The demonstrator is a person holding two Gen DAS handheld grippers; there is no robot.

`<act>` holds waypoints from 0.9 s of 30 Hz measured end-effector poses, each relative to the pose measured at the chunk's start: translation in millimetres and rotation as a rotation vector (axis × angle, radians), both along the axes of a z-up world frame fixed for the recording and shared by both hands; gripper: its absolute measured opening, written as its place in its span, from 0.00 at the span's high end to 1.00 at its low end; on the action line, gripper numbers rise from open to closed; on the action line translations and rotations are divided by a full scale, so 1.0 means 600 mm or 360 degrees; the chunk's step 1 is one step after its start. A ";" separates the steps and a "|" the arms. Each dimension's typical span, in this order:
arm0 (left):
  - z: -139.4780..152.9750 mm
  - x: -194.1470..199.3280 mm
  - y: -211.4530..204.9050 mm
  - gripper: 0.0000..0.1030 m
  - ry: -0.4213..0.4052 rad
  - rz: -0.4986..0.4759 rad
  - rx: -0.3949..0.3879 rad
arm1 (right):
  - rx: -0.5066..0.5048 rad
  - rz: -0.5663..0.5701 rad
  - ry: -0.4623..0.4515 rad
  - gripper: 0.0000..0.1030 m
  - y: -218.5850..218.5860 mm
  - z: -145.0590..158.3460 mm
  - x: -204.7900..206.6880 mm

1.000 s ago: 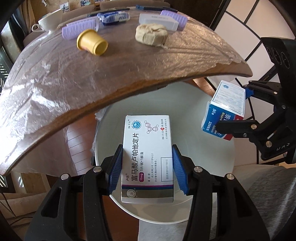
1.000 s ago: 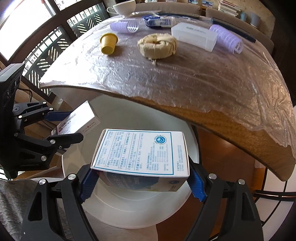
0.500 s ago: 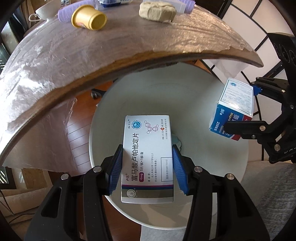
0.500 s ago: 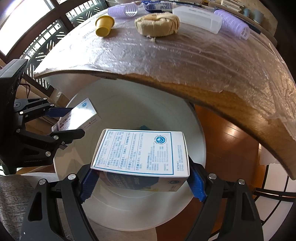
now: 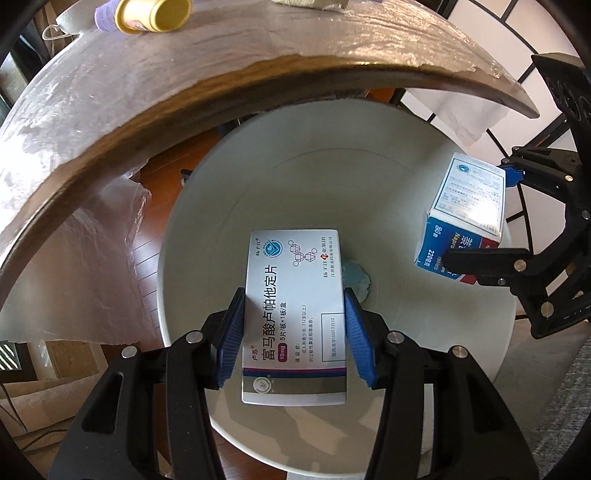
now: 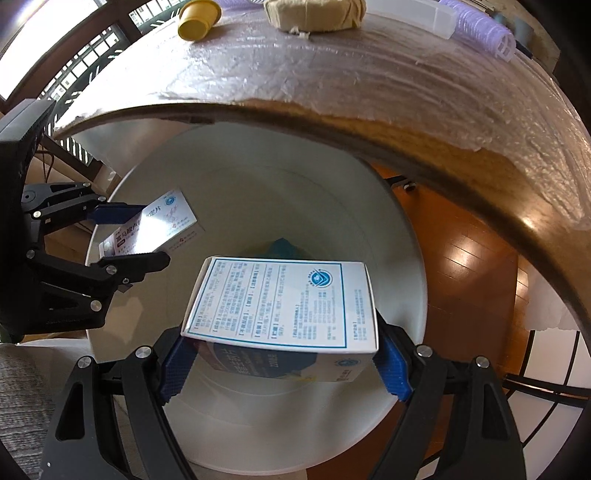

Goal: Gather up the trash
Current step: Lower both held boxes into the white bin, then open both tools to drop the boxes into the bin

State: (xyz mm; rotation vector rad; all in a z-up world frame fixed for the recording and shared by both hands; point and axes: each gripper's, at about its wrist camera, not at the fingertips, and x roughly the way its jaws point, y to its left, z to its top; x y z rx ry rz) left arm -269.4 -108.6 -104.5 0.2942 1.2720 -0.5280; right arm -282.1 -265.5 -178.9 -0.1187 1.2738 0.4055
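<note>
Change since a second ago: both hand-held grippers have sunk toward the white bin; the worktop edge now sits higher in both views and more of the bin's inside shows. Neither grip has changed.
Left hand-held gripper (image 5: 293,334): closed on the slim white medicine box (image 5: 295,314), blue pads pressed flat against its two long sides; it points steeply down over the bin's mouth.
Slim white medicine box: face up to the camera, purple band near the bottom, held above the bin's inside, not touching it. In the right wrist view the same box (image 6: 153,227) hangs over the bin's left rim between the left hand-held gripper's (image 6: 138,236) fingers.
Right hand-held gripper (image 6: 282,367): jaws set wide, clamped on the short ends of the blue-and-white medicine box (image 6: 282,304), printed white panel upward.
Blue-and-white medicine box: held over the middle of the bin; in the left wrist view (image 5: 465,221) it hangs tilted at the bin's right rim in the right hand-held gripper (image 5: 495,214).
White bin (image 5: 406,177): round, open, on the wooden floor (image 6: 461,266) partly under the worktop edge; a small blue-green scrap (image 5: 356,277) lies at its bottom.
Worktop (image 6: 332,85): covered in clear plastic film; a yellow cup (image 6: 197,18) lies on its side near a tan roll (image 6: 314,14), with a purple hair roller (image 6: 484,27) at the right.
</note>
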 end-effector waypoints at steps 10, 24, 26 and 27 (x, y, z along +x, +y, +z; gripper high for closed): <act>-0.021 0.005 -0.013 0.49 0.0012 -0.0024 0.0043 | -0.0096 0.0055 0.0001 0.21 0.031 -0.026 -0.002; -0.010 0.001 -0.019 0.32 -0.0024 -0.0045 0.0092 | -0.0071 0.0031 0.0002 0.20 0.024 -0.025 0.001; 0.000 -0.001 -0.015 0.27 -0.0051 -0.0028 0.0081 | -0.0060 0.0012 -0.0007 0.18 0.013 -0.019 0.000; 0.001 0.000 -0.012 0.26 -0.0052 -0.0024 0.0074 | -0.0056 -0.0006 -0.0022 0.16 0.009 -0.013 -0.002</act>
